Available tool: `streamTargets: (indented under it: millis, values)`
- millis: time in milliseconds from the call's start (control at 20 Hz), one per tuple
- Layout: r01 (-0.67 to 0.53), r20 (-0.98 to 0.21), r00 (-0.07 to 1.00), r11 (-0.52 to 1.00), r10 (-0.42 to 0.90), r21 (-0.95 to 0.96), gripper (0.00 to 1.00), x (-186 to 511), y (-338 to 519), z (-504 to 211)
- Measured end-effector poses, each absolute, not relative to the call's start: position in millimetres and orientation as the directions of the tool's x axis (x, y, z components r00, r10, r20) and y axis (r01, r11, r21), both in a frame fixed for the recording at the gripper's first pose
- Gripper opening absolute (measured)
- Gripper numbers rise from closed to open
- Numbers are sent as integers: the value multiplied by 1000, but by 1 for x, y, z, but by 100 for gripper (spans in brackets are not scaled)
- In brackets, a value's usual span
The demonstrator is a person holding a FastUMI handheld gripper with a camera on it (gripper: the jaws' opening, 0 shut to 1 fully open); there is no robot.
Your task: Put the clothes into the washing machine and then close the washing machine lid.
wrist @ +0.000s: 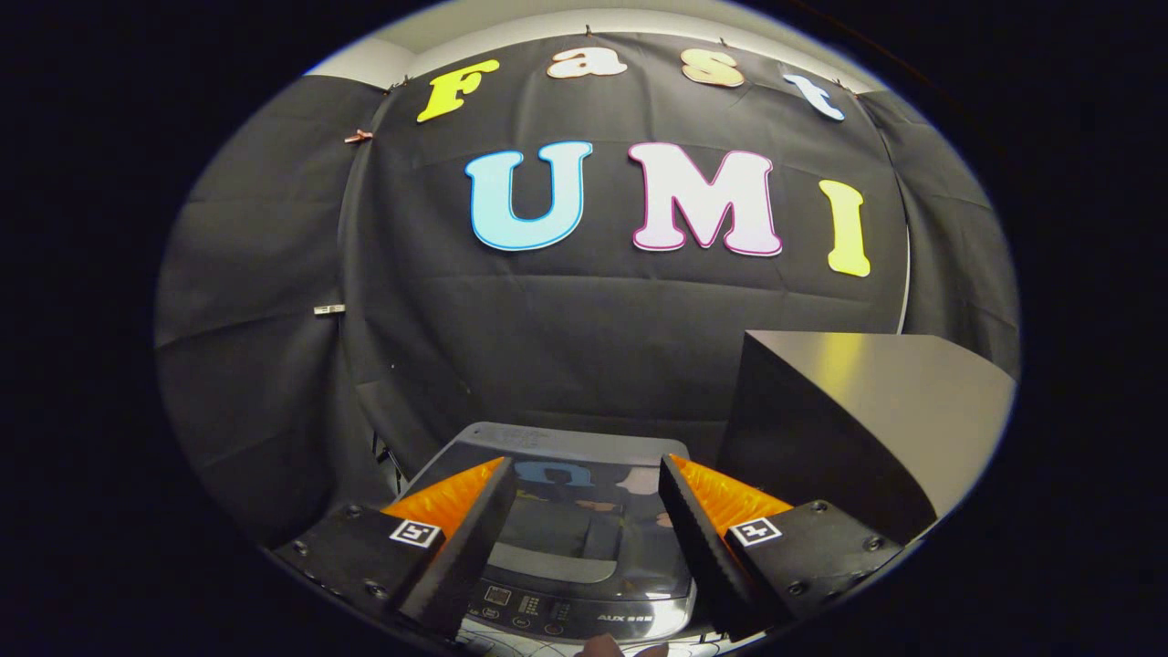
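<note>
Gripper (584,511) spread wide, grasping nothing, poised over the grey top-loading washing machine with its glossy dark lid (575,534), which sits below and between the fingers, beside a dark box-like cabinet (849,429). Lid lying flat, apparently closed; control strip nearest, long axis running away toward the black cloth wall (566,338). No clothes in view. Likely risks: fingers skidding off the slick lid, or closing on air.

Glossy plastic washing machine lid (584,520), matt cloth wall (547,338)

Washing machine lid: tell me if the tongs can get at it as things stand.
Probably yes. The tongs are open and hold nothing, with the closed washing machine lid between and just below the fingers; the dark table stands off to one side.
</note>
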State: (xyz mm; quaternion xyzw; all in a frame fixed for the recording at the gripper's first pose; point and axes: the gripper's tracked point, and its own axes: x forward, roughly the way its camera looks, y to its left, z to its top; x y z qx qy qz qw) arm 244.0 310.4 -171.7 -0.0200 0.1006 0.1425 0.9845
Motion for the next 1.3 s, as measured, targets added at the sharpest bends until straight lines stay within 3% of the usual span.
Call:
streamTargets:
  millis: [1300]
  values:
    - [-203, 1, 979, 979, 203, 7, 99, 146, 169, -10]
